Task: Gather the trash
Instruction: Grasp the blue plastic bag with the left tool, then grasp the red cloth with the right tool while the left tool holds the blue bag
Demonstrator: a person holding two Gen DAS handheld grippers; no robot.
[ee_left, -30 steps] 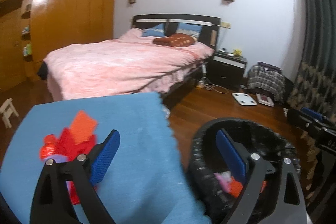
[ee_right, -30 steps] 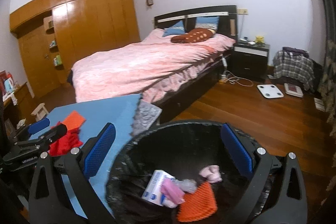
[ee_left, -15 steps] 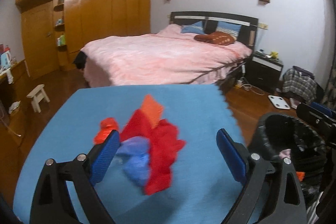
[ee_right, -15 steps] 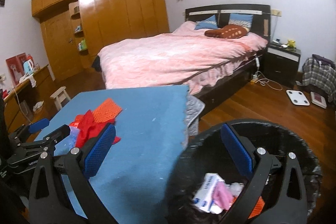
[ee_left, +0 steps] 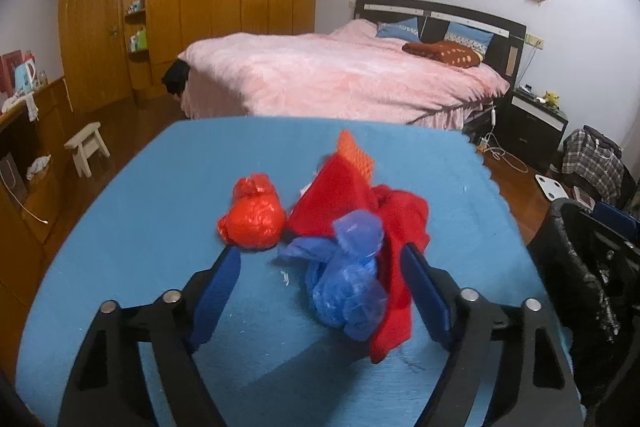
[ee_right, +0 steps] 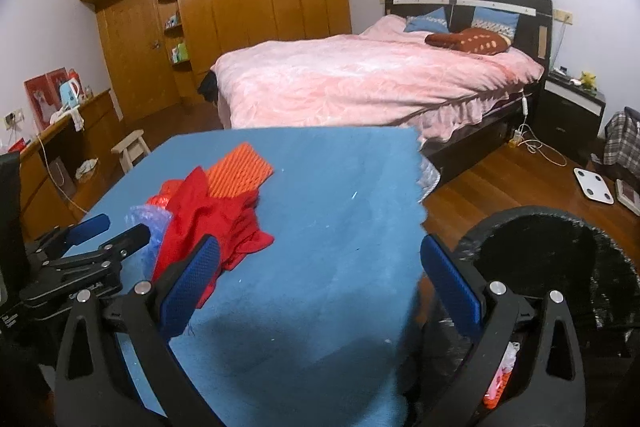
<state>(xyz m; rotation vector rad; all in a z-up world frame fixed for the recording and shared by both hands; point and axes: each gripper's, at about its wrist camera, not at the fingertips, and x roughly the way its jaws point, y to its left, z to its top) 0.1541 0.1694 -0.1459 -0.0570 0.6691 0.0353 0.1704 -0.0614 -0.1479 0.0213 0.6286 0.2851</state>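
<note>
Left tongs closing around blue bag, hiding red cloth.

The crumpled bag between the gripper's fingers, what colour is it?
Blue bag, clearest in the left wrist view.

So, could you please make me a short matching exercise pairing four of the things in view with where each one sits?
Things:
1. blue plastic bag
2. orange mesh sheet
3. trash bin
4. brown cushion

Places:
a. on the pink bed, by the headboard
b. between the left gripper pads, which are closing
c. on the floor beside the blue table
d. far end of the pile on the table

Pairs: 1-b, 2-d, 3-c, 4-a
</note>
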